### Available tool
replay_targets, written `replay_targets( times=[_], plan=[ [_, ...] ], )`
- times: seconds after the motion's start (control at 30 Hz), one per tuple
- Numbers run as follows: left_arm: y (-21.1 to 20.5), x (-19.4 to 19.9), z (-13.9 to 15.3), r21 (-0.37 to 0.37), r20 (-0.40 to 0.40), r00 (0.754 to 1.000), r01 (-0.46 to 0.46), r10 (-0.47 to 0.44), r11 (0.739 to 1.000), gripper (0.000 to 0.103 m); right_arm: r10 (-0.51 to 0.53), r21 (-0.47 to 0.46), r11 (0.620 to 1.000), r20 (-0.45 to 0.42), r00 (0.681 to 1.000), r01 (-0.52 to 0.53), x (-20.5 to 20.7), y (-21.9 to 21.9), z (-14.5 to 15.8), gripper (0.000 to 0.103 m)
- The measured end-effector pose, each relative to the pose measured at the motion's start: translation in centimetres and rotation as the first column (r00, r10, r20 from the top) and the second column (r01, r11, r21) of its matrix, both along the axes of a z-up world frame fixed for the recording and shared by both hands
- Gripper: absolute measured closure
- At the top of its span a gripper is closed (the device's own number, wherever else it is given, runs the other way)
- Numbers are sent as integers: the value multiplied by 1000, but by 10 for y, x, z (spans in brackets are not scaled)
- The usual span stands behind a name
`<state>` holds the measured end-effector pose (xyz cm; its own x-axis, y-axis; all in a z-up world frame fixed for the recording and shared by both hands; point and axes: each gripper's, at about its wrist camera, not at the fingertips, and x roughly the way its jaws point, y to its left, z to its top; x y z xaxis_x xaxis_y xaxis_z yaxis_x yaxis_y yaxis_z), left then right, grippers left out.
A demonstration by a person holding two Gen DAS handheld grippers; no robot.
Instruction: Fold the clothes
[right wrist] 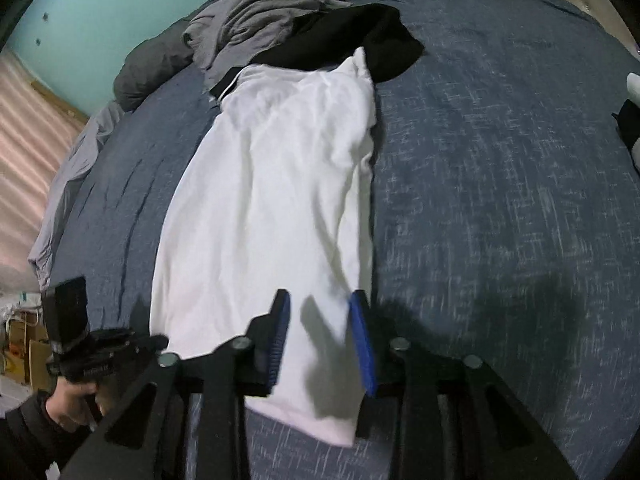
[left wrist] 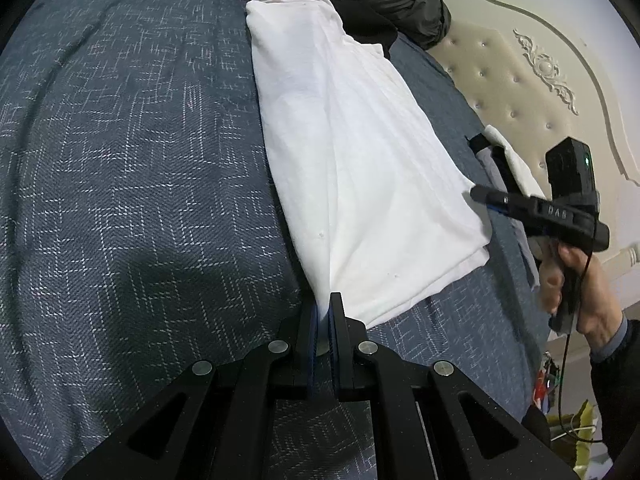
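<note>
The long folded white cotton garment [left wrist: 352,152] lies lengthwise on the blue-grey woven bedspread [left wrist: 120,160] (bare cover on both sides). The left gripper [left wrist: 326,320] pinches its near hem corner; the right gripper [right wrist: 320,340] straddles the other corner, jaws apart.

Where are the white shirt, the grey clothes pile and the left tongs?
white shirt [right wrist: 264,200], right wrist view, middle of the fabric.
grey clothes pile [right wrist: 256,20], right wrist view, crumpled top.
left tongs [left wrist: 324,312], left wrist view, fingertips pinching the shirt's corner.
</note>
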<state>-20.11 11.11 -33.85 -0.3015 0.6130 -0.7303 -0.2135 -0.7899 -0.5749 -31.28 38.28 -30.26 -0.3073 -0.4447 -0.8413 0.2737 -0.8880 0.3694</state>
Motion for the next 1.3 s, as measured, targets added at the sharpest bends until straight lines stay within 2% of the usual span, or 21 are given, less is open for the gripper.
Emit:
replay_targets(
  times=[0.23,0.37,0.4,0.43,0.5,0.67,0.8,1.03,1.3],
  plan=[
    [1,0,1,3,3,1000,-1,1,1000,98,-47,-1,999,9,999,47,23,10,-1,79],
    [1,-1,2,6,1,1000,1,-1,1000,98,-30,-9,1000,10,1000,30,36,10,-3,79],
    [1,-1,2,7,1,1000,1,-1,1000,98,-31,-7,999,9,999,31,38,9,-4,81],
    [1,-1,2,8,1,1000,2,-2,1000,98,-33,-4,999,9,999,33,39,8,-5,89],
    [1,-2,2,9,0,1000,2,-2,1000,98,-34,3,999,3,999,34,43,7,-6,98],
    [0,-2,6,21,-6,1000,3,-3,1000,98,-29,7,1000,-27,999,29,53,8,8,100],
    [-9,2,13,46,-11,1000,4,-4,999,98,-28,-1,1000,-15,999,28,61,12,22,100],
    [-17,9,13,61,4,1000,2,-2,998,98,-70,22,997,68,995,69,64,16,-8,100],
    [-19,10,6,65,33,999,-1,-1,998,98,-89,69,994,60,994,85,62,17,-24,100]
  ],
)
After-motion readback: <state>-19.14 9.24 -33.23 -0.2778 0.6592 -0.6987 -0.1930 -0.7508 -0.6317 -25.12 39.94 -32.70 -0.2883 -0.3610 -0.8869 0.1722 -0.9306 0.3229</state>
